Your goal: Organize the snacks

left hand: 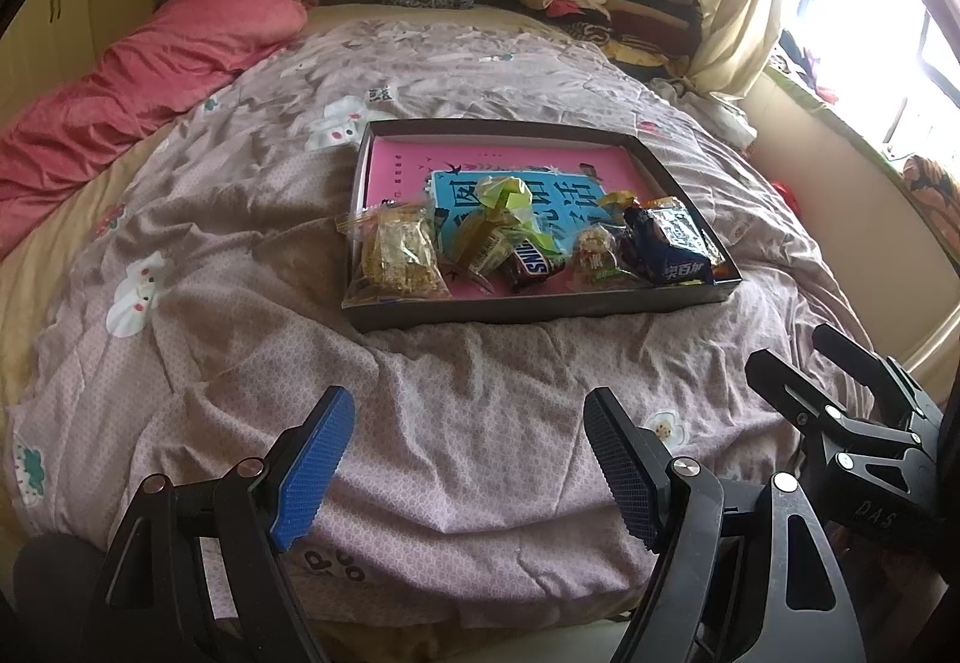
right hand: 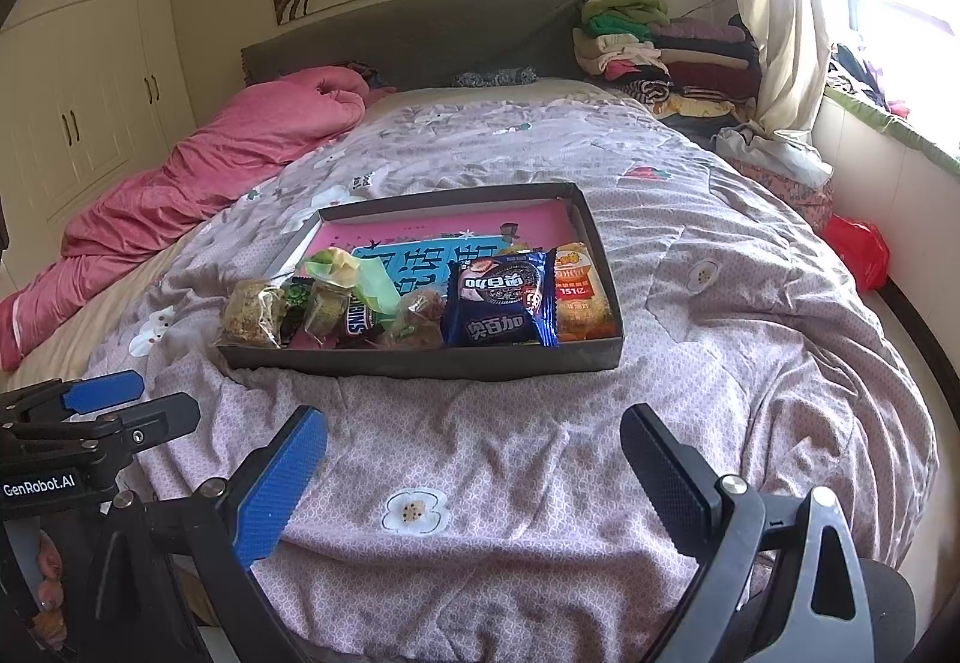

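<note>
Snacks crowd tray [right hand: 420, 363] near edge, bedspread [right hand: 480, 483] around

quilt [right hand: 690, 303]: soft wrinkled cloth | tray [right hand: 420, 363]: matt dark card | snack wrappers [right hand: 498, 309]: glossy crinkled plastic

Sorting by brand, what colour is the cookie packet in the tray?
Dark blue cookie packet with white lettering, clearest in the right wrist view.

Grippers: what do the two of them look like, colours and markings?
Both are black frames with silver bolts. The left gripper and right gripper each have a blue textured pad on one finger and a dark one on the other. White "GenRobot.AI" lettering marks the left gripper's body.
</note>
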Tool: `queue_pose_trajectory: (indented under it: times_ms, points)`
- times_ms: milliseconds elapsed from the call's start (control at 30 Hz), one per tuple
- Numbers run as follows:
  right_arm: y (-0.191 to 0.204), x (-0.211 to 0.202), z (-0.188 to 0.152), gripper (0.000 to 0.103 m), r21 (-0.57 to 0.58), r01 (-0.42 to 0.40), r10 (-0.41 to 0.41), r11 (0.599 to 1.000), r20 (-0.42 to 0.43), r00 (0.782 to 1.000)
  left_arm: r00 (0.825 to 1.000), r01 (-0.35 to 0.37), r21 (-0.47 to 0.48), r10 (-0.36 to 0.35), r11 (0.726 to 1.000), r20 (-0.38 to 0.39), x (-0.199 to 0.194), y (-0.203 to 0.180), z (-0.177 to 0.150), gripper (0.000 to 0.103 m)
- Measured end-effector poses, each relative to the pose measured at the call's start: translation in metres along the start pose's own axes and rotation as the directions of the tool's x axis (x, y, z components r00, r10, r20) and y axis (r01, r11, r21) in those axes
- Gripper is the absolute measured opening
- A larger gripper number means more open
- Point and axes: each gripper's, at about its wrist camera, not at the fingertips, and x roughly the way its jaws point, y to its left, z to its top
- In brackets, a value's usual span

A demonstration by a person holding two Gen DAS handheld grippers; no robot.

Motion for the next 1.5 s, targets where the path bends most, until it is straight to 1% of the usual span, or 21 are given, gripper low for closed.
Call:
queue_pose_trajectory:
  times_ms: [500,1000,1333,1500]
  points:
    - [-0.001,0.0008,-0.0005,0.099,-0.002,-0.002,0.002,1.0,-0.003,1.0,1.0,-0.013,0.016,0.013,1.0,0.011,-0.0027,-0.0006,0.0013,0.08]
    - [-0.0009,0.0017,-0.0021,0.099,-0.005,0.004,-0.004,1.0,0.0,1.0,0.999,-0.032,0.016,0.032,0.999,-0.008,0.0019,-0.0012,0.0016,0.08]
    - [-0.0019,0.0025,-0.0013,0.099,0.0,0.009,-0.009,1.0,0.002,1.0,1.0,-0.029,0.022,0.03,0.999,-0.009,0.0023,-0.0025,0.0009,0.08]
    - [-0.0022,0.0027,-0.0014,0.1,0.0,0.01,-0.01,1.0,0.001,1.0,0.999,-0.043,0.02,0.043,0.999,-0.018,0.0055,-0.001,0.0016,0.08]
